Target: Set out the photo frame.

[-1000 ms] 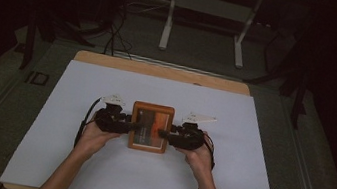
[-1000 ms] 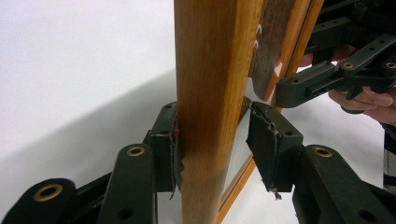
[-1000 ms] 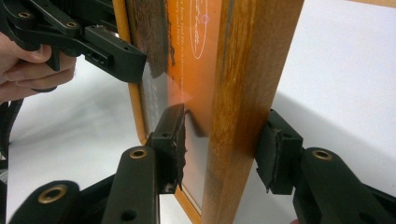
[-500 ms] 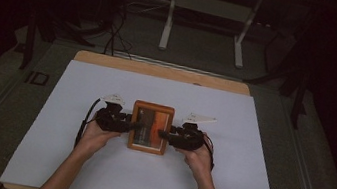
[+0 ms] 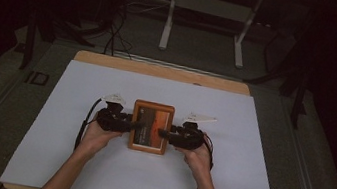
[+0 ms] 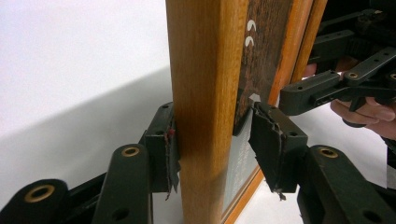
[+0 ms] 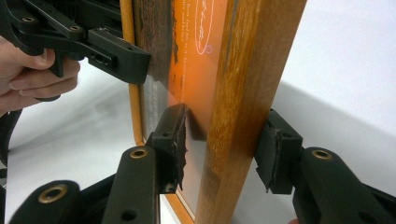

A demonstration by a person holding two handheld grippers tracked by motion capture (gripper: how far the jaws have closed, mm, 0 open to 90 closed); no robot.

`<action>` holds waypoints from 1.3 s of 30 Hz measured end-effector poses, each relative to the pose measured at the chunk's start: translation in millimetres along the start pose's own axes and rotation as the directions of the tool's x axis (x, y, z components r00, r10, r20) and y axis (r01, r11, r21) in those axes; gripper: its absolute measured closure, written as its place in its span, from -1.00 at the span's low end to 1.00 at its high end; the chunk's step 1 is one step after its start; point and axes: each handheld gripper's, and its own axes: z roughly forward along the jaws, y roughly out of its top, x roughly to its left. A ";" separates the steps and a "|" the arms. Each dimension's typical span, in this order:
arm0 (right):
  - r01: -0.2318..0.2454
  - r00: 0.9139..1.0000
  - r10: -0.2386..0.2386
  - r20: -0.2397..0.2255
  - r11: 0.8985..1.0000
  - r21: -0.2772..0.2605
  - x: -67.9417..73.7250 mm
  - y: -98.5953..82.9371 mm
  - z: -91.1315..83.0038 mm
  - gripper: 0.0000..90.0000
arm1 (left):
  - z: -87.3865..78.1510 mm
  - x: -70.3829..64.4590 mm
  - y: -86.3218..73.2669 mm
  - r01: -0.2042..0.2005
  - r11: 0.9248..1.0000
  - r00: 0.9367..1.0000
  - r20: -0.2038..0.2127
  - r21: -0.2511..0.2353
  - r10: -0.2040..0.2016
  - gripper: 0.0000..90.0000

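A wooden picture frame with an orange-and-brown print sits mid-table, held level between both grippers. My left gripper grips its left edge, and my right gripper grips its right edge. In the left gripper view the jaws of my left gripper straddle the wooden rim, one pad on the back and one on the glass side. The right gripper view shows my right gripper clamped the same way on the opposite rim. Each of these views shows the other gripper across the frame.
The white sheet covers a wooden tabletop with room all around the frame. Cables trail from both grippers toward the person. Beyond the far edge, a dark floor holds stand legs and cables.
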 end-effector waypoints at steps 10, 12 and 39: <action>0.022 1.000 -0.023 0.018 1.000 0.021 2.5 -0.6 -1.6 0.25 | -0.6 0.5 -0.3 -0.003 1.000 1.000 -0.010 0.003 0.003 0.11; 0.027 0.999 -0.027 0.024 0.999 0.024 2.8 -0.8 -1.9 0.23 | -1.8 1.1 -0.4 0.005 1.000 1.000 -0.007 0.001 -0.005 0.06; 0.026 0.999 -0.024 0.046 0.999 -0.045 -3.7 0.9 -48.9 0.01 | -42.2 -11.3 0.5 -0.085 0.995 0.986 -0.148 -0.057 0.075 -0.05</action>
